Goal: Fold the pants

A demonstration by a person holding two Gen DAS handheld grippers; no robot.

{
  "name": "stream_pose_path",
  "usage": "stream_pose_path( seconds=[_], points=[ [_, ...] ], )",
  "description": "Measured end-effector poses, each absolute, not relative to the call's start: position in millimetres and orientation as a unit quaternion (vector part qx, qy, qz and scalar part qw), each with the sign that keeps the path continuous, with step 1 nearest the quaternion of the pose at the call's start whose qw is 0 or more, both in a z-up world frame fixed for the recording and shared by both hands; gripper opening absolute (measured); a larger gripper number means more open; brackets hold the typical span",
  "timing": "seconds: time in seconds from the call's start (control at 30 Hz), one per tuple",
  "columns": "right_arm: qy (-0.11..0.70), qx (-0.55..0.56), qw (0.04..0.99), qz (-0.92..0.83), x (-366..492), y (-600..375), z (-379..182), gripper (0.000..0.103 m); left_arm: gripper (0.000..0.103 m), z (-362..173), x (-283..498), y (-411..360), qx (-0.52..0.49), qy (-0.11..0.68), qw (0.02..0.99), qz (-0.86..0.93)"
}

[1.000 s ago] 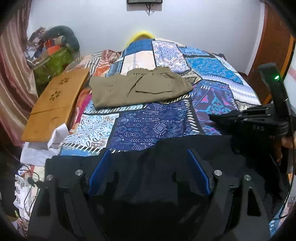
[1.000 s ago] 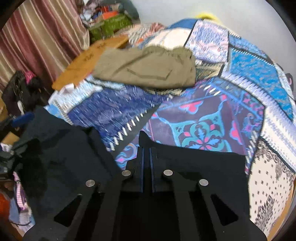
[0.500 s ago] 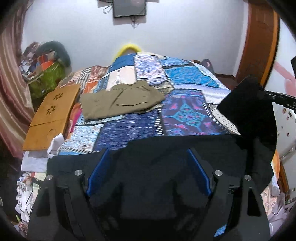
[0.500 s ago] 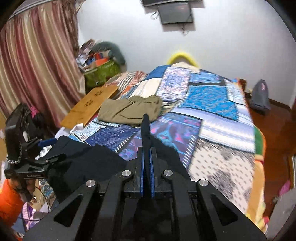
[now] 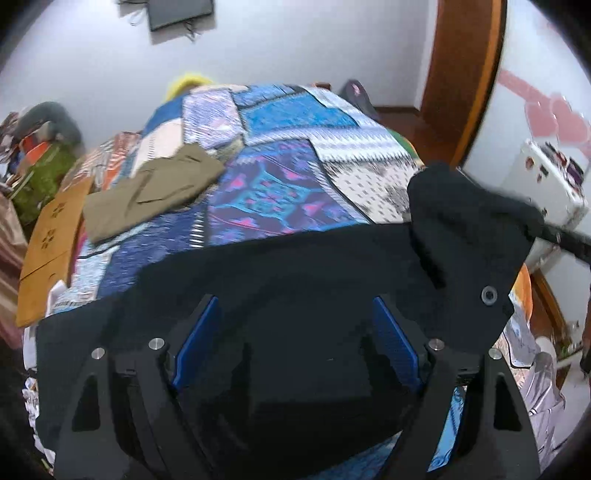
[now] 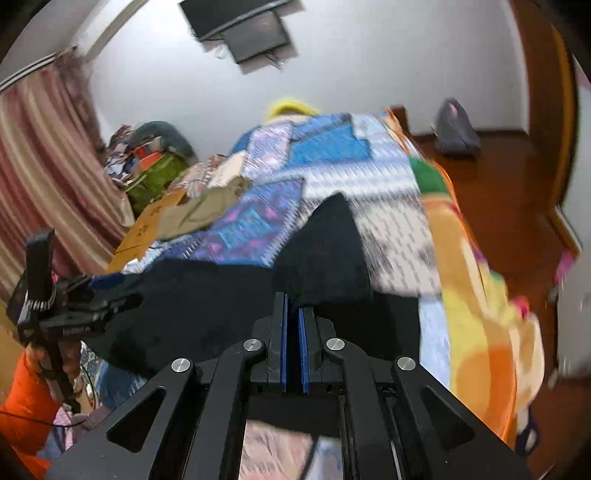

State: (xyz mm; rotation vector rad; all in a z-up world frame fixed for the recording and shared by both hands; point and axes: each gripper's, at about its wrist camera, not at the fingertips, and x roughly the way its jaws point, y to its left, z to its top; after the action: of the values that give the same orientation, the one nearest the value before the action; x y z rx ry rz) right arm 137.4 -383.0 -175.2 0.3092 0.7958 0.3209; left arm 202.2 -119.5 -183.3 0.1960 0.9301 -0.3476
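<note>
left gripper point(image 6: 110, 299) body: white lettering, blurred, not readable
fridge point(image 5: 550, 184) door: small stickers or magnets, too small to read
wall screen point(image 6: 251, 29): dark, no text
wooden lap desk point(image 5: 51, 236): flower cut-outs only, no text

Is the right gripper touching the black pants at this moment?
Touching. In the right wrist view the right gripper has its blue-padded fingers shut on a fold of the black pants, the cloth rising straight from between them.
</note>
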Motion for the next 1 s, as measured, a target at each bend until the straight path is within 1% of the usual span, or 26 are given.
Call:
stream_pose_path(
  seconds=[0.23,0.3,0.4,0.53,0.63,0.7,0.77,0.83,1.0],
  points=[
    [0.458,0.173,0.859,0.149,113.2,-396.9,-237.9,0.005,0.084,-204.7,213.4,-146.7,0.114,0.473,0.855,-0.178],
    [0.465,0.181,0.853,0.156,110.3,-398.6,-243.0,0.005,0.084,-203.7,217.2,-149.1,0.121,0.472,0.854,-0.179],
    [0.463,0.188,0.852,0.157,100.3,-408.7,-245.9,0.009,0.084,-198.4,227.6,-152.8,0.130,0.470,0.852,-0.188],
    [0.472,0.162,0.860,0.107,89.0,-422.4,-246.9,0.009,0.084,-195.6,246.6,-163.0,0.155,0.473,0.845,-0.197],
    [0.461,0.163,0.869,0.077,87.5,-441.6,-239.1,0.010,0.084,-196.7,258.8,-172.3,0.167,0.472,0.839,-0.211],
    [0.452,0.162,0.875,0.067,94.1,-448.4,-233.5,0.014,0.084,-199.4,266.9,-179.3,0.169,0.474,0.835,-0.221],
    [0.444,0.154,0.880,0.066,110.5,-450.4,-226.9,0.029,0.084,-204.1,273.3,-184.6,0.170,0.479,0.831,-0.226],
    [0.438,0.143,0.884,0.077,127.0,-446.2,-222.6,0.035,0.084,-210.8,280.5,-190.0,0.173,0.484,0.827,-0.230],
    [0.447,0.128,0.878,0.112,176.0,-428.7,-233.2,0.037,0.084,-229.7,294.1,-195.3,0.157,0.505,0.812,-0.245]
  ],
)
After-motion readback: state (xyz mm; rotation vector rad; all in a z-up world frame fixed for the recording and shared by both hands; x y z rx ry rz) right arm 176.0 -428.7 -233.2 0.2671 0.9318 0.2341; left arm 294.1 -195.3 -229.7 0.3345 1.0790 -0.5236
